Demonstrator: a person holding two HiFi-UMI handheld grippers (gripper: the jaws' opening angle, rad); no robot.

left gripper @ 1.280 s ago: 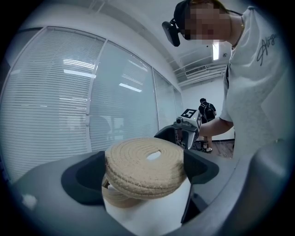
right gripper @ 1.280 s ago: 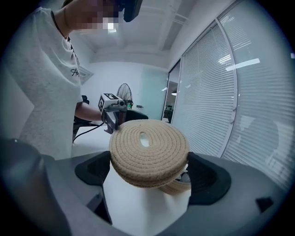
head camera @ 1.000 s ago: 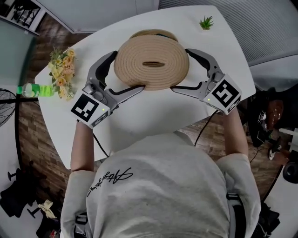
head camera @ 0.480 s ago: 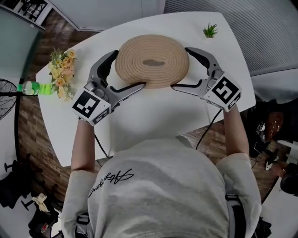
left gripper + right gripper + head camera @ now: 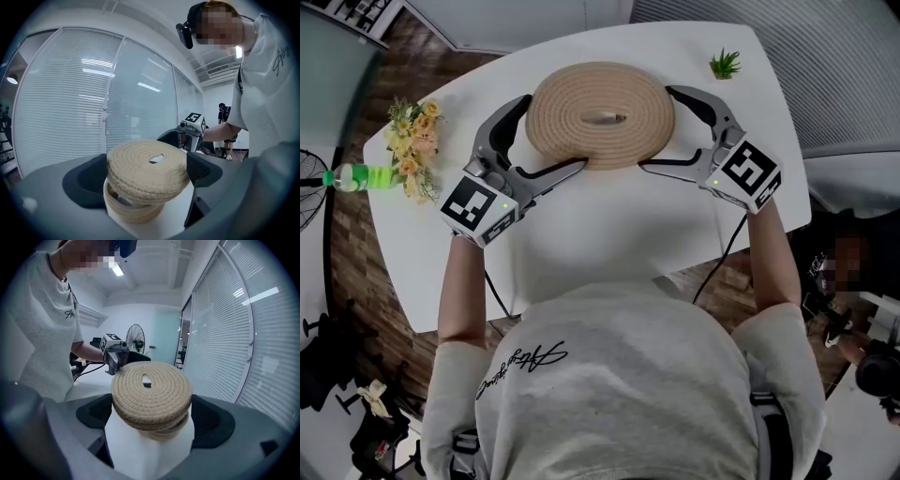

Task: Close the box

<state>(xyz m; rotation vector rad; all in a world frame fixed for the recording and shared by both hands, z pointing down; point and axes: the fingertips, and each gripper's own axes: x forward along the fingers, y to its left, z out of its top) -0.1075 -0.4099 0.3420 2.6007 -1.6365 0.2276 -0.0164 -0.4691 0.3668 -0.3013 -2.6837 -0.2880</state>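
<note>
On the white table (image 5: 609,234) stands a round woven rope box, and its lid (image 5: 600,112) hides the body from the head view. The left gripper (image 5: 553,131) grips the lid's left side and the right gripper (image 5: 656,129) its right side, each with jaws spread wide on the rim. In the left gripper view the lid (image 5: 147,168) sits tilted over the box body (image 5: 131,213), with a dark gap on the left. In the right gripper view the lid (image 5: 151,397) lies almost flat on the body (image 5: 164,432).
A bunch of flowers (image 5: 412,141) and a green bottle (image 5: 356,176) lie at the table's left edge. A small green plant (image 5: 725,64) stands at the far right corner. Slatted window blinds (image 5: 61,103) run behind the table.
Both grippers have lowered the lid onto the box. The box's far rim showed behind the lid one second ago; now the lid covers it.
</note>
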